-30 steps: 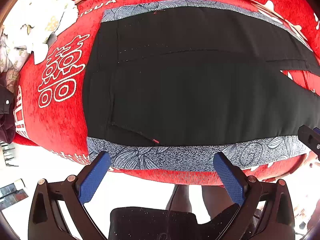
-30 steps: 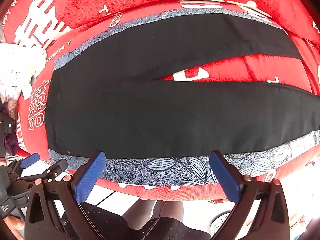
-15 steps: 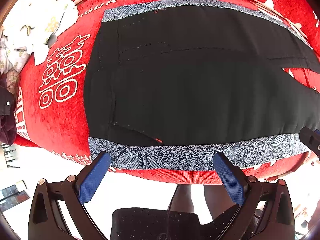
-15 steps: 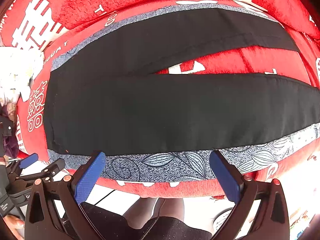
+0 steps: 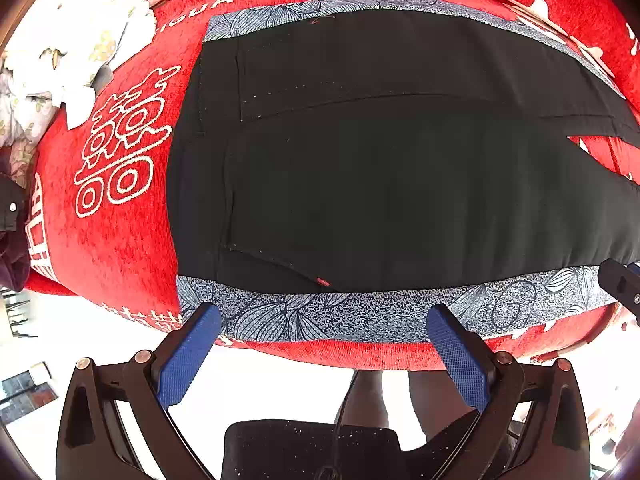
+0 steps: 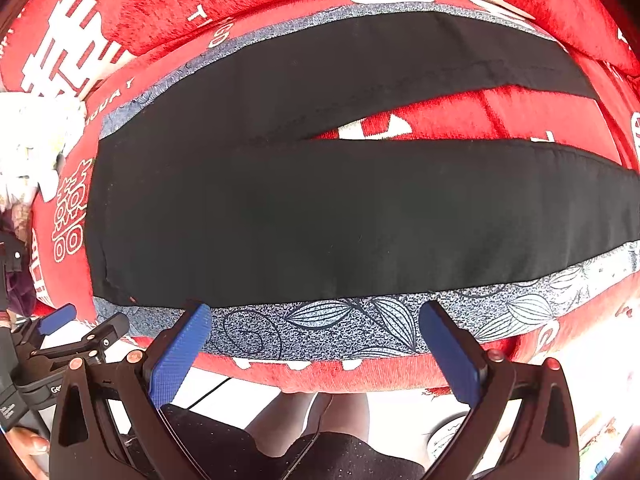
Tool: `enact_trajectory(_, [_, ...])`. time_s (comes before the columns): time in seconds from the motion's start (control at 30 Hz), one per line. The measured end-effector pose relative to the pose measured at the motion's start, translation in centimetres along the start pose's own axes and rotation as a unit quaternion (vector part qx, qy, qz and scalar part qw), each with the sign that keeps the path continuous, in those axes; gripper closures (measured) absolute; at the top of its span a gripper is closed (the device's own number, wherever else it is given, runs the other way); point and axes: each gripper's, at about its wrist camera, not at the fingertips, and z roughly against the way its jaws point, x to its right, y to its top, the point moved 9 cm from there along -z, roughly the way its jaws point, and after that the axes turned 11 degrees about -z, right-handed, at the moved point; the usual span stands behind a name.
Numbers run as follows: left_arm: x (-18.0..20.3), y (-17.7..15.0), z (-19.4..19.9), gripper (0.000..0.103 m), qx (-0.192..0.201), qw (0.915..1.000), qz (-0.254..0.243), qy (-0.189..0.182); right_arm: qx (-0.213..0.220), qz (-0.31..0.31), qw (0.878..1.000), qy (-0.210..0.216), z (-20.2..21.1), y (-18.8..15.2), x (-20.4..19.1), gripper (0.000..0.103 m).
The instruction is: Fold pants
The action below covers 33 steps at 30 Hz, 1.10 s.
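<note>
Black pants (image 5: 400,184) lie flat on red cover (image 5: 120,232), legs splayed apart. Left gripper (image 5: 324,332) and right gripper (image 6: 316,328) hover at near patterned edge, jaws apart, empty.

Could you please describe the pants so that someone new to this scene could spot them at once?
Look at the red cushion with white lettering that fills the view. Spread flat across it are the black pants, legs slightly apart. A grey leaf-patterned side stripe along each outer edge distinguishes them from the crumpled white floral cloth nearby.
</note>
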Motion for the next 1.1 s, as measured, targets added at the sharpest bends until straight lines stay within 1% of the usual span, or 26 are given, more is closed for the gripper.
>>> enact_trajectory(0.33, [-0.2, 0.1, -0.3, 0.000, -0.007, 1.0000, 0.000, -0.003, -0.004, -0.006, 1.000, 0.002, -0.3, -0.1, 0.2, 0.000])
enact_trajectory(0.6, [-0.5, 0.1, -0.4, 0.000, 0.004, 0.9999, 0.009, -0.011, -0.006, -0.008, 1.000, 0.005, -0.4, 0.0, 0.0, 0.000])
enact_trajectory(0.63, [-0.5, 0.1, -0.4, 0.000, 0.007, 0.9998, 0.013, -0.014, -0.007, -0.009, 1.000, 0.006, -0.5, 0.0, 0.0, 0.000])
enact_trajectory(0.67, [-0.6, 0.1, -0.5, 0.000, 0.012, 0.9994, 0.019, -0.025, -0.007, -0.010, 1.000, 0.009, -0.5, 0.0, 0.1, 0.000])
enact_trajectory(0.73, [-0.6, 0.0, -0.6, 0.000, 0.018, 0.9975, 0.035, -0.059, -0.009, -0.014, 1.000, 0.020, -0.6, 0.0, 0.0, 0.000])
enact_trajectory(0.77, [-0.8, 0.0, -0.6, 0.000, 0.027, 0.9950, 0.047, -0.084, -0.010, -0.018, 0.999, 0.031, -0.6, -0.1, -0.2, 0.000])
enact_trajectory(0.8, [-1.0, -0.1, -0.5, 0.000, 0.039, 0.9909, 0.058, -0.115, -0.015, -0.028, 0.998, 0.062, -0.6, -0.2, -0.4, 0.000])
enact_trajectory(0.83, [-1.4, -0.3, -0.4, 0.000, 0.052, 0.9845, 0.073, -0.151, -0.021, -0.038, 0.995, 0.094, -0.6, -0.3, -0.6, 0.000])
enact_trajectory(0.9, [-2.6, -1.2, -0.6, 0.000, 0.075, 0.9672, 0.108, -0.217, -0.043, -0.069, 0.980, 0.183, -0.7, -0.9, -0.9, 0.001])
enact_trajectory(0.93, [-3.1, -1.7, -0.8, 0.000, 0.077, 0.9601, 0.121, -0.240, -0.055, -0.082, 0.971, 0.218, -0.9, -1.3, -0.8, 0.003])
enact_trajectory(0.97, [-3.8, -2.6, -1.4, 0.000, 0.075, 0.9517, 0.138, -0.263, -0.065, -0.093, 0.965, 0.238, -1.2, -1.7, -0.5, 0.009])
enact_trajectory(1.0, [-4.6, -3.3, -2.1, 0.000, 0.079, 0.9465, 0.151, -0.274, -0.080, -0.107, 0.958, 0.253, -1.9, -2.3, 0.2, 0.013])
enact_trajectory(1.03, [-5.2, -4.2, -3.0, 0.000, 0.073, 0.9422, 0.166, -0.282, -0.092, -0.118, 0.953, 0.264, -2.4, -2.8, 0.7, 0.022])
enact_trajectory(1.07, [-5.7, -5.2, -4.0, 0.000, 0.062, 0.9385, 0.181, -0.288, -0.106, -0.133, 0.945, 0.278, -3.1, -3.3, 1.2, 0.026])
enact_trajectory(1.1, [-5.8, -6.1, -4.9, 0.000, 0.050, 0.9357, 0.193, -0.291, -0.121, -0.150, 0.936, 0.293, -3.8, -3.9, 1.8, 0.026])
